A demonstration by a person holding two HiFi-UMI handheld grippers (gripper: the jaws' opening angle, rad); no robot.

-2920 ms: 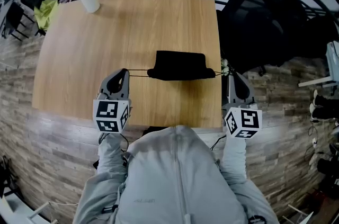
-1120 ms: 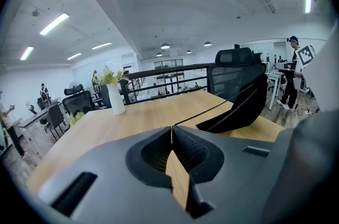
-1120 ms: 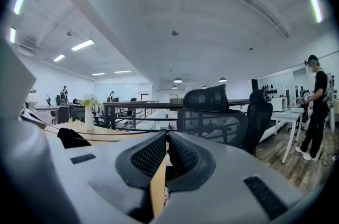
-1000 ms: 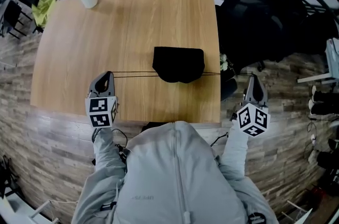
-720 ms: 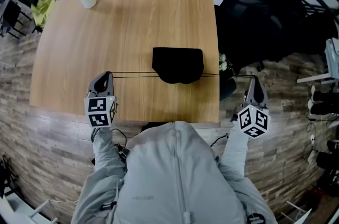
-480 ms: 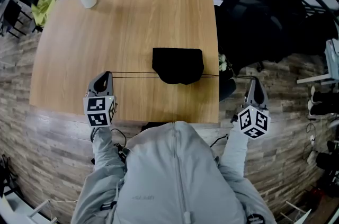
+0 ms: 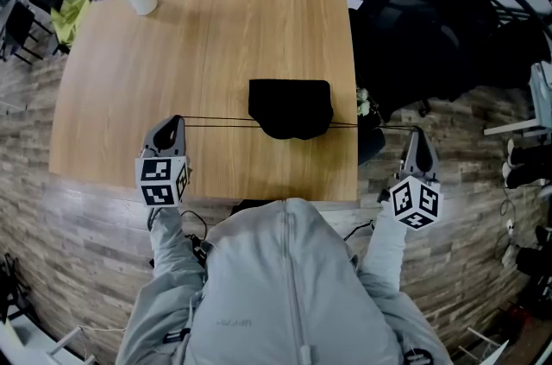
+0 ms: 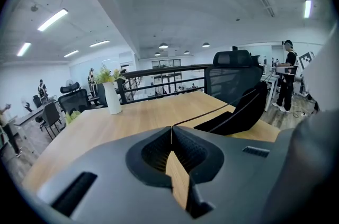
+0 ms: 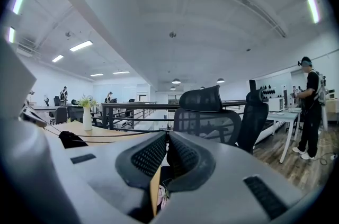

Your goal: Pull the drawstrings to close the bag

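While drawstrings [image 7: 220, 120] run taut, bag [image 7: 291, 106] sits on table [image 7: 207, 35], mouth seemingly cinched.
Left gripper [image 7: 176, 122], right gripper [image 7: 417, 131] each clamped on a string end; harder pull may slip one or drag bag.

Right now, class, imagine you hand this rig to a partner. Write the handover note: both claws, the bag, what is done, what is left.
Left claw: shut on the left drawstring, above the near left part of the table.
Right claw: shut on the right drawstring, out past the table's right edge.
Bag: lying on the table between them, both strings taut and straight.
Done: strings gripped and drawn apart; the bag's near edge looks gathered.
Left: check that the mouth is fully shut, which these views don't settle, then let go.
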